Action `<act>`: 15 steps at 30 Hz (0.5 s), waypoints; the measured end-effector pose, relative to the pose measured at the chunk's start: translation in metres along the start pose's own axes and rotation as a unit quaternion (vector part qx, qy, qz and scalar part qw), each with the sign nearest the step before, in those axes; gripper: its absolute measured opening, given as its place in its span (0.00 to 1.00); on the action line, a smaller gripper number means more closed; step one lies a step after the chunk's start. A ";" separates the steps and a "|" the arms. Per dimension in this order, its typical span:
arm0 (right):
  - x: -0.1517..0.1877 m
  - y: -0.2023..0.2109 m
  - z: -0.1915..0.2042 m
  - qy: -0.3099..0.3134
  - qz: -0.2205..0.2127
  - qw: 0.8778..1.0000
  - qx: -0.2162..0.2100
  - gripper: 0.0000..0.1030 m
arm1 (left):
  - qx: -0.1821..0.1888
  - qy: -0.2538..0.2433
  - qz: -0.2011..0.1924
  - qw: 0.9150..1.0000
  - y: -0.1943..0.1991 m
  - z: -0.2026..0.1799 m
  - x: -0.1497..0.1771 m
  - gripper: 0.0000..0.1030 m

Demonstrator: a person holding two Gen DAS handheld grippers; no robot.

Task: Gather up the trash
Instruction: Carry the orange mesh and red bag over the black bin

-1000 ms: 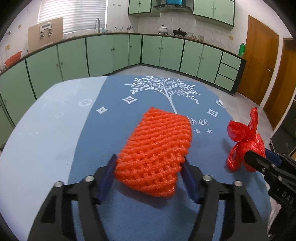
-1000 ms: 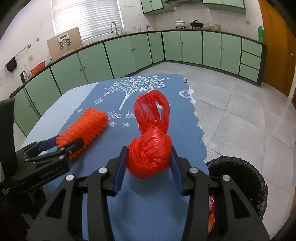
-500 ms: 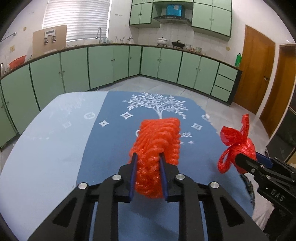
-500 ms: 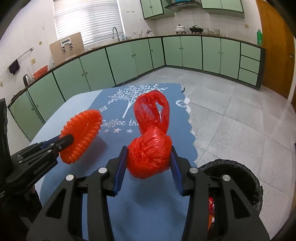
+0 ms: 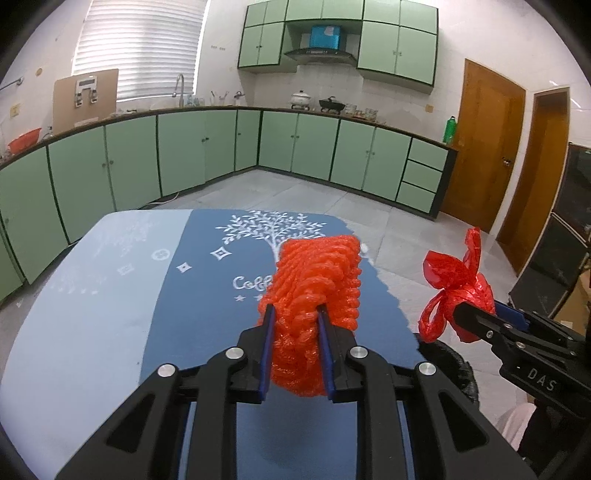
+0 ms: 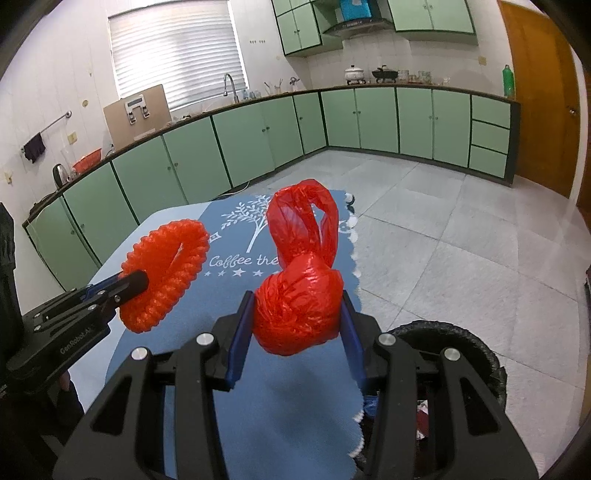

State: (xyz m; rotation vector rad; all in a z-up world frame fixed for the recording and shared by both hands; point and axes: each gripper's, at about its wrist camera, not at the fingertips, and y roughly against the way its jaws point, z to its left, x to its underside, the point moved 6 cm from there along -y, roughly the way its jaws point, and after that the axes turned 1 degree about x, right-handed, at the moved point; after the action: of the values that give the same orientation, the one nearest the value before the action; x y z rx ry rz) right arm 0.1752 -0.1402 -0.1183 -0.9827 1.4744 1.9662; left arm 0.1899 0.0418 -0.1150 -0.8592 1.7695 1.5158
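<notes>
The left gripper (image 5: 293,325) fingers pinch the orange foam net (image 5: 317,284); the right gripper (image 6: 295,326) fingers clamp the knotted red plastic bag (image 6: 295,306). Both hang clear above the bench (image 5: 92,314), presumably bound for the bin (image 6: 476,350), which only the right view shows open at the near right.

- Location: domestic kitchen.
- Evidence: green base cabinets (image 5: 207,147), wall cabinets (image 5: 332,33), range hood (image 5: 319,53), sink tap (image 6: 231,86), pots (image 5: 301,99) on the counter, tiled floor (image 6: 443,221).
</notes>
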 end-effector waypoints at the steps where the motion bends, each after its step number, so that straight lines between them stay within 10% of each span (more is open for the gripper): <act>1: 0.000 0.004 -0.003 -0.001 -0.002 1.000 0.002 0.42 | 0.003 -0.002 -0.001 1.000 0.002 -0.004 0.000 0.21; 15: 0.014 0.048 -0.058 -0.020 -0.019 0.999 0.041 0.42 | 0.054 -0.035 -0.005 0.998 0.010 -0.063 0.002 0.21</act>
State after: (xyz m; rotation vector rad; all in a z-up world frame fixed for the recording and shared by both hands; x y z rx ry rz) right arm 0.1454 -0.2102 -0.1091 -0.9252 1.4911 1.8720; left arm 0.1771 -0.0199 -0.1036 -0.7496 1.7764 1.4126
